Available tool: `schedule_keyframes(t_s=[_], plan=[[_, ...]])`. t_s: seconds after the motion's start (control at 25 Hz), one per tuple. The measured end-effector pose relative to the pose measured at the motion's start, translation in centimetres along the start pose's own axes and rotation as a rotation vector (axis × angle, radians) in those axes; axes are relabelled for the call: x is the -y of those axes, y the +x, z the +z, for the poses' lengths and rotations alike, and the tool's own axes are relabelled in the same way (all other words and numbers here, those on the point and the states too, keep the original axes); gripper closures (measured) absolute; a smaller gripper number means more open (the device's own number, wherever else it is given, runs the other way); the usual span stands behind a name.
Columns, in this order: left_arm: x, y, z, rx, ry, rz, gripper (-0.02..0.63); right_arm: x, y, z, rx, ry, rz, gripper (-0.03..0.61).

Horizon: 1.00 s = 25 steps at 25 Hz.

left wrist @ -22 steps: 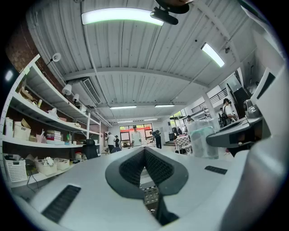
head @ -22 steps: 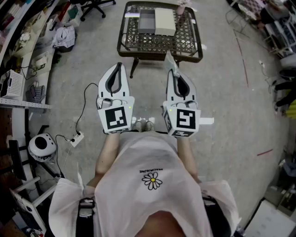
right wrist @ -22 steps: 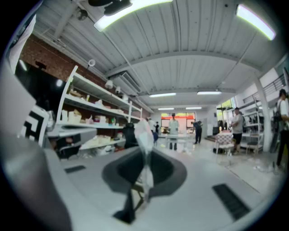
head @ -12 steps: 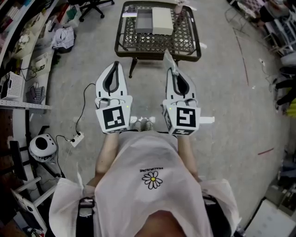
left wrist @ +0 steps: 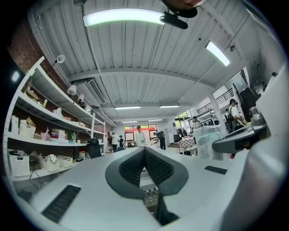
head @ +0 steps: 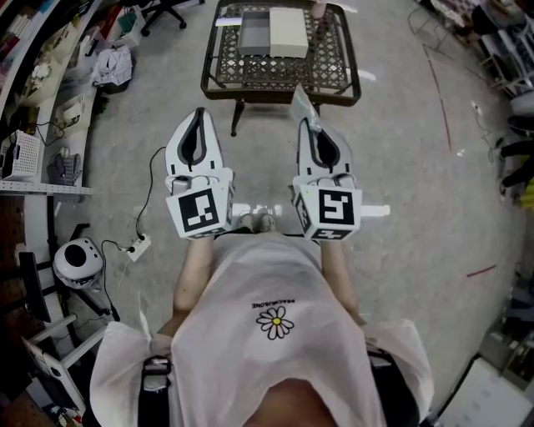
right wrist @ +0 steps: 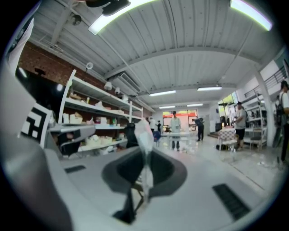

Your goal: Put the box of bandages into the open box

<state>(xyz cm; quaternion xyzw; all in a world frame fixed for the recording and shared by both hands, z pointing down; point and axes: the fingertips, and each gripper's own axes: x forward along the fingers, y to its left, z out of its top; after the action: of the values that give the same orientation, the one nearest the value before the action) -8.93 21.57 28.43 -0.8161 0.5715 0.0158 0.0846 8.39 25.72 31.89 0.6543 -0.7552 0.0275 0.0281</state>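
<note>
A grey open box (head: 254,35) and a white box or lid (head: 286,31) lie side by side on a dark mesh table (head: 279,77) ahead of me. My right gripper (head: 310,125) is shut on a thin, pale, flat packet (head: 302,103) that sticks out past its tips toward the table. In the right gripper view the packet (right wrist: 143,135) stands edge-on between the pads of the right gripper (right wrist: 145,155). My left gripper (head: 198,113) hangs beside it, short of the table. Its tips meet in the left gripper view (left wrist: 144,151) with nothing between them.
Shelving with clutter runs along the left wall, with a white basket (head: 25,150) on it. A round white device (head: 77,263), a power strip (head: 137,248) and its cable lie on the floor at left. An office chair (head: 167,10) stands at the far left. A pink item (head: 318,8) sits on the table's far edge.
Both grippers have moved a little forward toward the table, and the table sits higher in the head view. The jaws and the held packet look the same.
</note>
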Motion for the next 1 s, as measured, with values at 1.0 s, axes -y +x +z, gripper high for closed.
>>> schedule_keyframes(t_s=[1.0], plan=[[-2.1, 6.9, -2.7, 0.048, -0.072, 0.037, 0.594, 4.5, 6.2, -1.1, 0.020, 0.098, 0.010, 0.532]])
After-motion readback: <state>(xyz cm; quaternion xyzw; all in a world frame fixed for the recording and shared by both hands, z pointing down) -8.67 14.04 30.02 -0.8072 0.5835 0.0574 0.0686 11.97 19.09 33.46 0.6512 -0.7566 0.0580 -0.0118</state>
